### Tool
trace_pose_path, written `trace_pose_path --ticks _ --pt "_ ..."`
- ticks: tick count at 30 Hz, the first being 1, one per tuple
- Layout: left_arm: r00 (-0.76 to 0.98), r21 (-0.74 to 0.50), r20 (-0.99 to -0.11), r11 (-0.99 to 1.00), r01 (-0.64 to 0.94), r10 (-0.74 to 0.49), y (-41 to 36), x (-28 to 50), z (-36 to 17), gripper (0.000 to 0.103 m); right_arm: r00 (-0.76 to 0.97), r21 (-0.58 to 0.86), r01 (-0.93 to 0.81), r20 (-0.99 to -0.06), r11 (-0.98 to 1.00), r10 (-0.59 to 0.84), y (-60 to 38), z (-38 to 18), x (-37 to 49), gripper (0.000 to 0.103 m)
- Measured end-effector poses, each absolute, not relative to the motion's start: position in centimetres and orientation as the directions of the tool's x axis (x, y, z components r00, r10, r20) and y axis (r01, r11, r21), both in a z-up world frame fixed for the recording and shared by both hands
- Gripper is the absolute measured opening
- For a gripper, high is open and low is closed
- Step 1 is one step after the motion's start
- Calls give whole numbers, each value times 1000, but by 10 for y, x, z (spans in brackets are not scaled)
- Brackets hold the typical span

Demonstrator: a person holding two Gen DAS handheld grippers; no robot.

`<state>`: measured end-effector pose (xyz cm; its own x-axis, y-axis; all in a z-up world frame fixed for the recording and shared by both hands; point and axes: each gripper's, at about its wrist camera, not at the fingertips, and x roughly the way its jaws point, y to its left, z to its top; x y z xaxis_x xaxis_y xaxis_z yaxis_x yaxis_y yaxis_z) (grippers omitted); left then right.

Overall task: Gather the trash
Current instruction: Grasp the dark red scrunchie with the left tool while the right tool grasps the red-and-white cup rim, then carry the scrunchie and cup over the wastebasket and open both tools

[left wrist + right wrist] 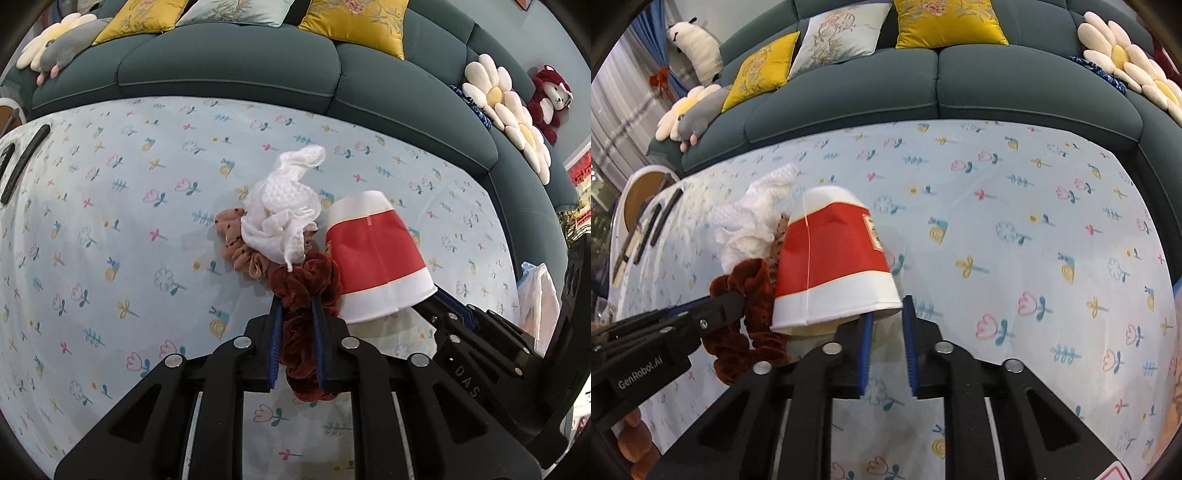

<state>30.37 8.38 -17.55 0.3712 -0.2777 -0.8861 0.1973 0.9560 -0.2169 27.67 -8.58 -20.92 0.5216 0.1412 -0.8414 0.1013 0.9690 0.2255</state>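
Two grippers engaged: left gripper [297,314] fingers clamped the dark-red velvet scrunchie [306,291]; right gripper [888,321] fingers, apart, straddled the adjacent red-and-white paper cup's [831,258] rim; nothing collected yet.

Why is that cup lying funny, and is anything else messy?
The paper cup lies tipped on its side on the tablecloth. A crumpled tissue sits on the tan scrunchie beside it.

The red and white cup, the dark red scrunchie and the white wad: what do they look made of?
Cup: likely paper, matte, with a side seam. Dark red scrunchie: velvet-like fabric, soft sheen, gathered folds. White wad: probably paper towel, dimpled embossing, crumpled.
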Motion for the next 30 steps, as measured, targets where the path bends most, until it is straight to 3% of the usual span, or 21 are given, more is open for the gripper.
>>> trace_pose_path --ticks 9,30 --pt "395 -221 -869 948 228 -298 59 296 -147 14 569 231 100 -811 968 135 -97 -172 268 3" --pt "482 -202 -757 860 469 -441 -95 207 -13 14 757 224 259 -651 940 -53 -240 -25 156 3"
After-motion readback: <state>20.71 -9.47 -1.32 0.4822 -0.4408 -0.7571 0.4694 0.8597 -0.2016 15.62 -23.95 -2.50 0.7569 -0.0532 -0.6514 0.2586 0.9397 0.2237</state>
